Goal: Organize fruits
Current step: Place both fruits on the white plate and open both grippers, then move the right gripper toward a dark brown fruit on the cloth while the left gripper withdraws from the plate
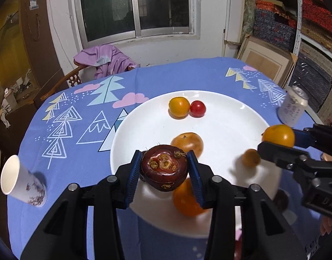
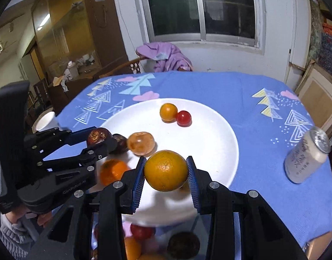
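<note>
Now my left tongs clench a dark fruit; my right tongs clench an orange. I'd lower both onto bare plate, then release gently.

window dark, sliding | wall white | wooden chair draped with purple garment

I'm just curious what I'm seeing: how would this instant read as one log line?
left gripper: shut on dark red fruit | right gripper: shut on orange | both over white plate | plate holds fruit

Plate's centre lies open (fruits behind); can flanks right.
</note>
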Motion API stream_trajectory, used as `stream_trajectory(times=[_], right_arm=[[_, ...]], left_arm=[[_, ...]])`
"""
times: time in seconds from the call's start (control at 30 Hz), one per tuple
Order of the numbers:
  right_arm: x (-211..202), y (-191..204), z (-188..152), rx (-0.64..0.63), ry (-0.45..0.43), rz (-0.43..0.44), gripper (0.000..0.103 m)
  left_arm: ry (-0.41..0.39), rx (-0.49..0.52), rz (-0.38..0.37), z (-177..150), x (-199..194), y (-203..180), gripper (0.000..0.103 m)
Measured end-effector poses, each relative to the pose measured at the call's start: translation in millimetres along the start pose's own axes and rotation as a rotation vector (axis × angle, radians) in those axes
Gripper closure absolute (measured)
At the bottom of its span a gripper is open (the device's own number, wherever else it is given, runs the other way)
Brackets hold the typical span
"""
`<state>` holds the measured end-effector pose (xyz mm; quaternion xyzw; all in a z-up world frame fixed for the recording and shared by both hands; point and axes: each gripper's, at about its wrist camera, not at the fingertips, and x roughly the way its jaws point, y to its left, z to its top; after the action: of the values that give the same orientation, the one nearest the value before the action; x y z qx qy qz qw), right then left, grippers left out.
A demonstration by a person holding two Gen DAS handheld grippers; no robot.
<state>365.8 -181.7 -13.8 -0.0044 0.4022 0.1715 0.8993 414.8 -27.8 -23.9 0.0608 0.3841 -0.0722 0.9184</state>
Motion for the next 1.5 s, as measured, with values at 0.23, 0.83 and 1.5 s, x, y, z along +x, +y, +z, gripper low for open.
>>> stream_trajectory(times=[0.23,0.83,1.5], right_arm=[[41,-6,6,-0.008,0.062,-0.021,0.065],[-21,-10,-22,0.014,-0.006,-0.005,0.041],[-34,-38,-90,0.046,0.075,-0.060,0.031]], left_arm=[[0.012,-0.022,-0.001,10,29,5,0.060],[-0.020,0.032,-0.003,-38,-37,9,0.032],[0.085,0.004,0.010,-82,-17,4,0.026]])
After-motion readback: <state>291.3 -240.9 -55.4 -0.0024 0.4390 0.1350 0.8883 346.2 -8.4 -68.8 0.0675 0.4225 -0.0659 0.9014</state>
